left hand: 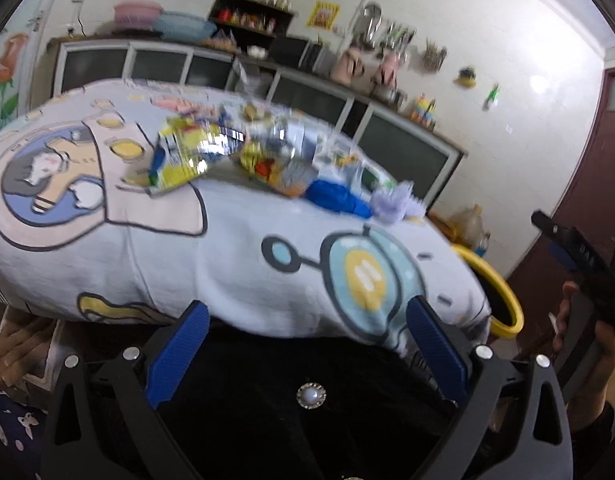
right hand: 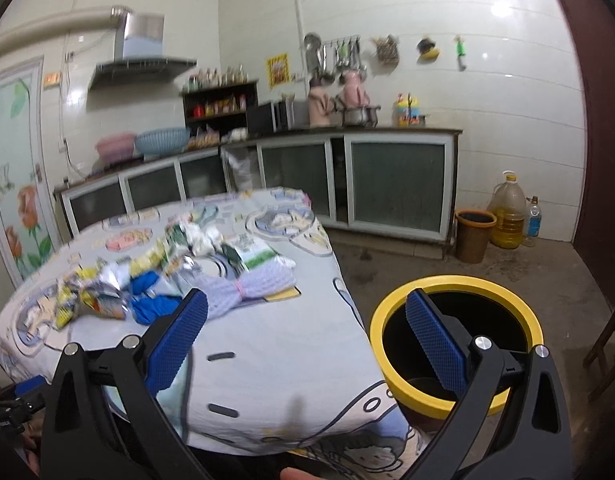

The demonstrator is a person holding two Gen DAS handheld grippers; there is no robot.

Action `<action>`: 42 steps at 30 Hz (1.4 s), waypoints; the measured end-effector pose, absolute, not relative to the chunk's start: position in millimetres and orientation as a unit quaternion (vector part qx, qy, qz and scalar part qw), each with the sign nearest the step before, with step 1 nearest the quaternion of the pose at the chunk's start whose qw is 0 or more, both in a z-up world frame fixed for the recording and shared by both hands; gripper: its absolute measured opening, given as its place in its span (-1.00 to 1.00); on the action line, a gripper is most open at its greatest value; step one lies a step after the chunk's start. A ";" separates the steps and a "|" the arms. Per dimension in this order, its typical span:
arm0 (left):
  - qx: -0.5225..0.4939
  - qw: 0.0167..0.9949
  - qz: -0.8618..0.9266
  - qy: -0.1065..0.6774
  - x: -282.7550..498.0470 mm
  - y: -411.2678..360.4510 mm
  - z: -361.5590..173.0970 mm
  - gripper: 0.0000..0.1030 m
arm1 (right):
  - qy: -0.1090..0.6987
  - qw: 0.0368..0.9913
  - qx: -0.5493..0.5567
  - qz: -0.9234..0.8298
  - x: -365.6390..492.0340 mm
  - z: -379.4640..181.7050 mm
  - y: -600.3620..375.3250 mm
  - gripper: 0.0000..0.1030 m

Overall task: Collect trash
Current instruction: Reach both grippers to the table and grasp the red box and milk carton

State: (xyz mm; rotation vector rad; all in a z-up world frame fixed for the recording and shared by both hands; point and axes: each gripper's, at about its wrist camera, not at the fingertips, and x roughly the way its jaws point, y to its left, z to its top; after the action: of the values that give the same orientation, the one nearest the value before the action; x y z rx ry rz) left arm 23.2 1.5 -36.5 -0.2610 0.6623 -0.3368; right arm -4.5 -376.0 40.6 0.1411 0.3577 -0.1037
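A pile of trash lies on the cloth-covered table (right hand: 267, 352): yellow and silver snack wrappers (right hand: 91, 300), a blue bag (right hand: 151, 300), a lilac mesh cloth (right hand: 251, 284) and white-green packets (right hand: 251, 256). The same pile shows in the left wrist view: wrappers (left hand: 195, 152), the blue bag (left hand: 335, 196), the lilac cloth (left hand: 395, 200). A yellow-rimmed black bin (right hand: 455, 344) stands on the floor right of the table; its rim shows in the left wrist view (left hand: 503, 292). My left gripper (left hand: 307, 312) is open and empty, low at the table's near edge. My right gripper (right hand: 307, 304) is open and empty, above the table edge and the bin.
Kitchen cabinets (right hand: 395, 184) and a counter with a microwave (right hand: 275, 116) run along the far walls. A brown bin (right hand: 473, 236), an oil jug (right hand: 507, 216) and a bottle (right hand: 533, 216) stand in the corner. A dark door (right hand: 603, 120) is at the right.
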 end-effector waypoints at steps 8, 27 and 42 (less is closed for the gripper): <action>-0.028 0.940 -0.132 0.312 56.4 15.1 -0.3 0.85 | 0.228 0.971 -0.065 -0.019 48.9 37.3 -348.0 0.85; 0.021 0.909 -0.146 0.390 237.5 35.6 105.4 0.85 | 0.318 0.941 -0.051 0.107 194.5 64.1 -352.4 0.85; -0.022 0.760 -0.144 0.633 529.8 -29.0 64.9 0.85 | 0.454 0.847 -0.135 0.241 319.9 51.4 -315.6 0.85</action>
State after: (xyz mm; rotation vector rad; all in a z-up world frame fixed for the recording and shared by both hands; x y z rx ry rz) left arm 529.8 -29.0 64.9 -0.0480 1.3791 -0.3140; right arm 319.9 -315.6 51.4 -0.2843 0.9566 0.5092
